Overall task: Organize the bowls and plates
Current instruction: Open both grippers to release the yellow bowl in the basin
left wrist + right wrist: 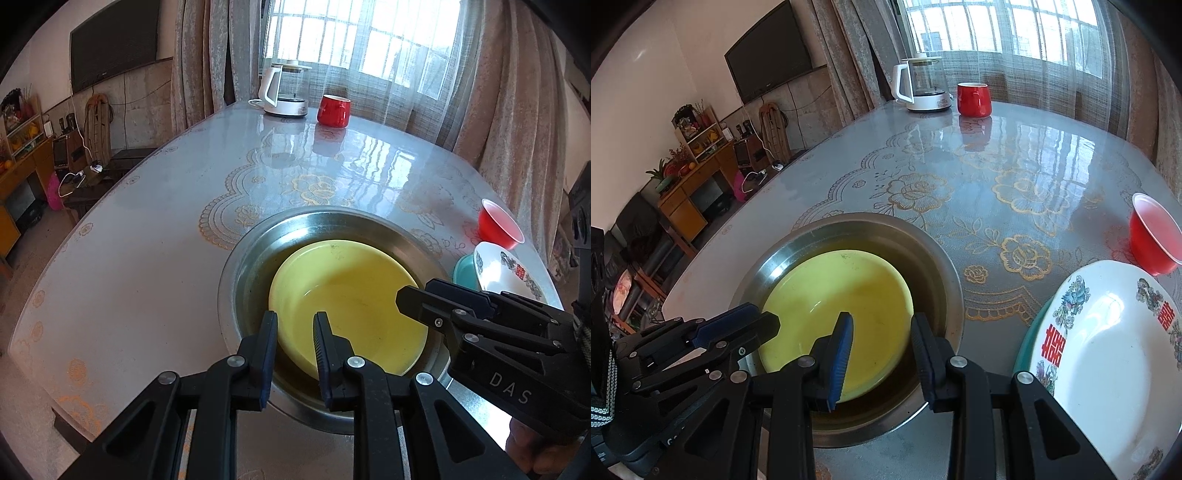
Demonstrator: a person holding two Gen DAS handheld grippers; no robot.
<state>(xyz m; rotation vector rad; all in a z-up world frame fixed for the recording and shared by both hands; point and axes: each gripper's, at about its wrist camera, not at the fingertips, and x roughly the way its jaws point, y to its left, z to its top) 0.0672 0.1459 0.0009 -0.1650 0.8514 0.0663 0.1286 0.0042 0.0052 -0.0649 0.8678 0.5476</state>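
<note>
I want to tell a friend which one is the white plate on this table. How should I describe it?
Start from the big steel basin with the yellow plate inside it. To its right lies the white plate, resting on a teal dish, beside a small red bowl. It alone has red double characters and coloured patterns around the rim.

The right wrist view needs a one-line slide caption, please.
Open right gripper over yellow plate in steel basin, beside white plate.
</note>
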